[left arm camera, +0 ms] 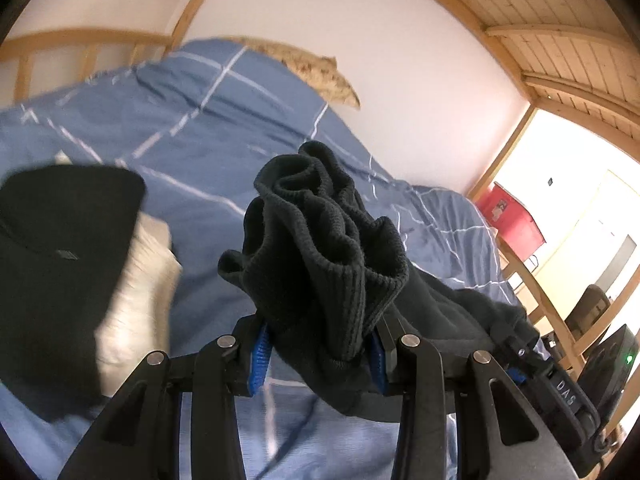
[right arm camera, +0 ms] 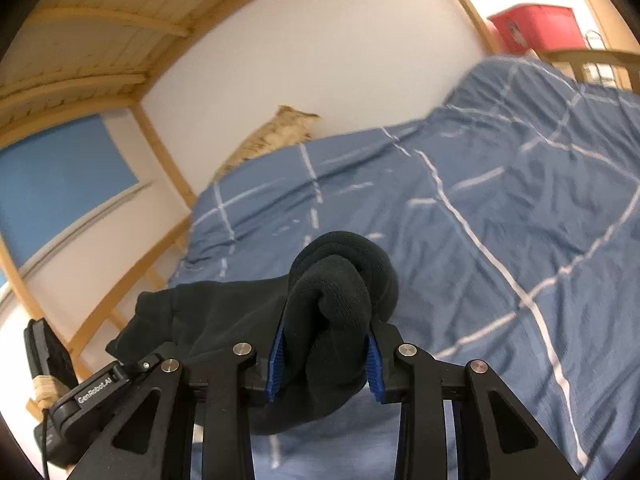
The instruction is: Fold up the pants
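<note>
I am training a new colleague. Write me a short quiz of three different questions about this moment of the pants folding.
1. True or false: both tongs, left tongs and right tongs, are clamped on the black pants.
2. What covers the bed? A) red blanket B) blue checked duvet C) bare mattress
3. Fill in: the ceiling above the bed is made of ____ planks.

Key: 1 true; 2 B; 3 wooden

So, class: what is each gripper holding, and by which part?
Both hold the black pants: the left gripper clamps a bunched ribbed cuff, and the right gripper clamps another bunched ribbed end.
</note>
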Motion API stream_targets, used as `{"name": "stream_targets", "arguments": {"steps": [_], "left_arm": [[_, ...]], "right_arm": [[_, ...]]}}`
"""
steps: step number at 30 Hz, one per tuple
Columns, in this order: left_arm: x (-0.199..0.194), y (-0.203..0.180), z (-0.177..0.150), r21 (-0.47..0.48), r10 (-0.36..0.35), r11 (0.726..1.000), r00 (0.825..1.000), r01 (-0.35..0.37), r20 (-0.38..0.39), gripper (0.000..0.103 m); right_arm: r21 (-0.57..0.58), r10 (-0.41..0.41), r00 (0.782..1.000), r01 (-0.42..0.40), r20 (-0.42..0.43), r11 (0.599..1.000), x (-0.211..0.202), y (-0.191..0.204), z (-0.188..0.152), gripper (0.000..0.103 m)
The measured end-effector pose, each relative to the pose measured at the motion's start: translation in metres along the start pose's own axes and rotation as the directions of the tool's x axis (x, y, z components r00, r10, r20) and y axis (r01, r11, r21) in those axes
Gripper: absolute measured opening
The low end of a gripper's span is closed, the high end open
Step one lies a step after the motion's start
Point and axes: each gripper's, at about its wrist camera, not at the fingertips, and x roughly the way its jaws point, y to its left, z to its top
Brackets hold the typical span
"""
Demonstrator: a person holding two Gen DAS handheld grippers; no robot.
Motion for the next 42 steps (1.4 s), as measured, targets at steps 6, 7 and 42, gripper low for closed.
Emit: {"name": "stream_targets", "arguments": {"steps": [6,7,42], "left_arm": [[-0.045,0.022,0.034,0.070,0.040,0.997,0.997,-0.044,0.063,0.039],[-0.051,0.026,0.039,0.075,0.047,0.996,0.996,-0.053,0.071,0.039],[-0.078,0.230,0.048,-0.010,0.277,0.961,0.960,-0.278,-0.049,0.040]], "right_arm": [[-0.080,0.072,0.997,-0.070,0.026,0.994,-0.002,0.053,0.004,0.034],[-0.099,0.088,0.996,-0.085,0.027,0.991,0.000,0.066,0.004,0.034],[-0.273,0.106,0.960,-0.178,-0.259,0.946,0.100,0.205,-0.136,0.037]]}}
